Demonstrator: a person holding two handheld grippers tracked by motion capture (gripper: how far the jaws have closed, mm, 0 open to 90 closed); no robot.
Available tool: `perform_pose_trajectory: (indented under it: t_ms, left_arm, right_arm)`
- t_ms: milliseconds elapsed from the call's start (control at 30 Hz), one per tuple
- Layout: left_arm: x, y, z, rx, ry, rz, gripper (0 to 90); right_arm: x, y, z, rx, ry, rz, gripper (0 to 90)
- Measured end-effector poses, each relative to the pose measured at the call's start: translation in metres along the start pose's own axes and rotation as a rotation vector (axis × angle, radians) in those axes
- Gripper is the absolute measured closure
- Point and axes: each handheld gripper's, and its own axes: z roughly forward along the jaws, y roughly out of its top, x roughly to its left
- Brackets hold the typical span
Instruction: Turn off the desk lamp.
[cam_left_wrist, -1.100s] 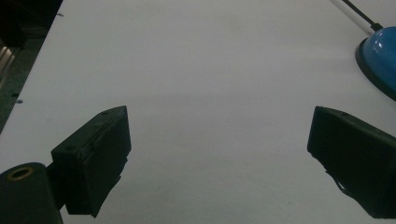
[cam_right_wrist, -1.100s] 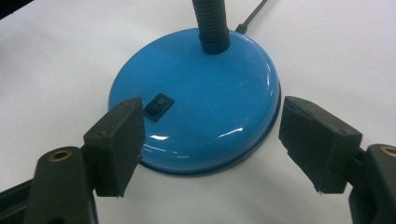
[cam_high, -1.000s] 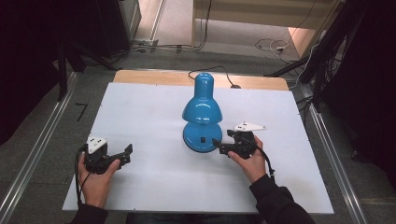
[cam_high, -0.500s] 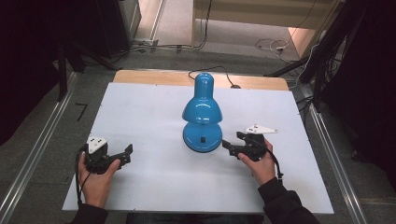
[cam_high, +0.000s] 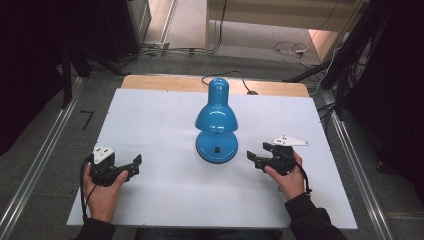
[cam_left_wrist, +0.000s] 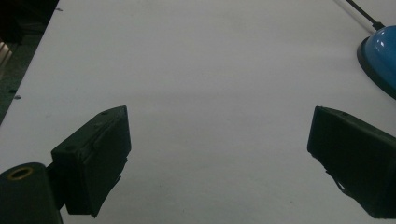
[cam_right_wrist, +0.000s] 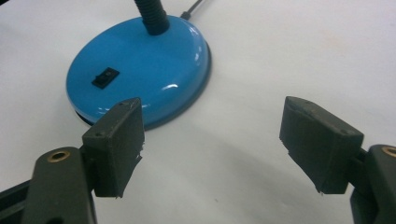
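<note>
A: What does the lamp look like?

B: It is a glossy blue desk lamp with a round, domed base, a black ribbed neck that rises from the top of that base, and a bell-shaped shade with a narrower cylinder at its back end. A small black rocker switch sits on the base, on the side that faces the person. A thin dark rim runs round the foot of the base, and the light glints off the paint.

A: Where does it stand?

B: Near the middle of the white table, a little toward the far edge. In the high view the shade hangs over the rear part of the base. A black cord leads off from behind it across the wooden strip at the table's far side.

A: And the two grippers?

B: The right gripper lies just beside the base, on its right, apart from it. Its jaws stand wide apart with only table between them; in the right gripper view the base shows ahead of the left-hand jaw. The left gripper is well apart from the lamp, near the table's front left. Its jaws are spread wide too and hold nothing; the edge of the blue base shows at the far right of the left gripper view.
</note>
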Motion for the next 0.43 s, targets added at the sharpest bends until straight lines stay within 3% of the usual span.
perform_pose_trajectory:
  t_ms: [267,433]
  left_arm:
    - [0.004,-0.002,0.001,0.014,0.004,-0.01,6.7]
    - [0.008,-0.005,0.004,0.043,0.01,-0.015,6.7]
  right_arm:
    - [-0.026,-0.017,-0.026,0.005,-0.068,0.027,20.1]
    - [-0.05,-0.031,-0.053,-0.027,-0.118,0.104,19.8]
